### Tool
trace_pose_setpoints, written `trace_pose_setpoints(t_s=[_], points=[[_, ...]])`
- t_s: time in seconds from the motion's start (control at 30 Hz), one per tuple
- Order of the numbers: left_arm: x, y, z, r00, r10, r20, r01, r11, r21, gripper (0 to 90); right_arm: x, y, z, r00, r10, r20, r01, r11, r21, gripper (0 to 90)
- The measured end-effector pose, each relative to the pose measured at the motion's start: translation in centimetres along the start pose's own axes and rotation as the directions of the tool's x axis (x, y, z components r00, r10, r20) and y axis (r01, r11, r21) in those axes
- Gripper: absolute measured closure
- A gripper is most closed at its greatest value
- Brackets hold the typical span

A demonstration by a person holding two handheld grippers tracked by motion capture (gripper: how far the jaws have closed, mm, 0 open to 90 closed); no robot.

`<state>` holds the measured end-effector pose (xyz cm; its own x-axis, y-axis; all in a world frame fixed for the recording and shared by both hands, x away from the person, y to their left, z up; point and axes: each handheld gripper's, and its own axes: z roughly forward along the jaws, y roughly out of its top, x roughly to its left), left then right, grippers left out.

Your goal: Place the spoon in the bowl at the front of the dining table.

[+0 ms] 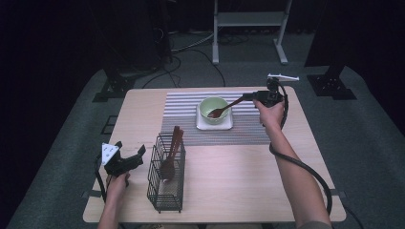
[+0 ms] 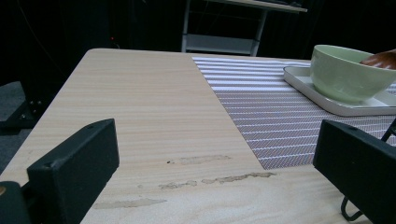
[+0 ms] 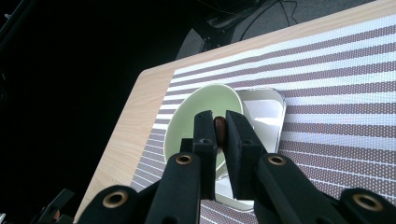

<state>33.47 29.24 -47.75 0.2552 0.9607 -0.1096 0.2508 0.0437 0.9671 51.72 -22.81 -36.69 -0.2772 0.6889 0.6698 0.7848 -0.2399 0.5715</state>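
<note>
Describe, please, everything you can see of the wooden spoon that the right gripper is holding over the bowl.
The wooden spoon is dark reddish-brown, with a slim straight handle and an oval head, and it looks like lacquered wood. It slopes down from the right gripper, whose fingers are shut on the handle's end, to its head, which sits inside the pale green bowl. Whether the head touches the bowl's inner wall cannot be told. In the left gripper view the head peeks above the bowl's rim.
</note>
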Motion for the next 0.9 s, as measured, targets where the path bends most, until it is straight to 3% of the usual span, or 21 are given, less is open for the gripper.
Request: trace_pose_setpoints(t_s=[0.9], points=[[0.1, 0.0, 0.0, 0.9999, -0.014, -0.003, 0.014, 0.9999, -0.001, 0.0, -1.5, -0.5, 1.5, 0.9993, 0.037, -0.007, -0.037, 0.9992, 0.018, 80.3]])
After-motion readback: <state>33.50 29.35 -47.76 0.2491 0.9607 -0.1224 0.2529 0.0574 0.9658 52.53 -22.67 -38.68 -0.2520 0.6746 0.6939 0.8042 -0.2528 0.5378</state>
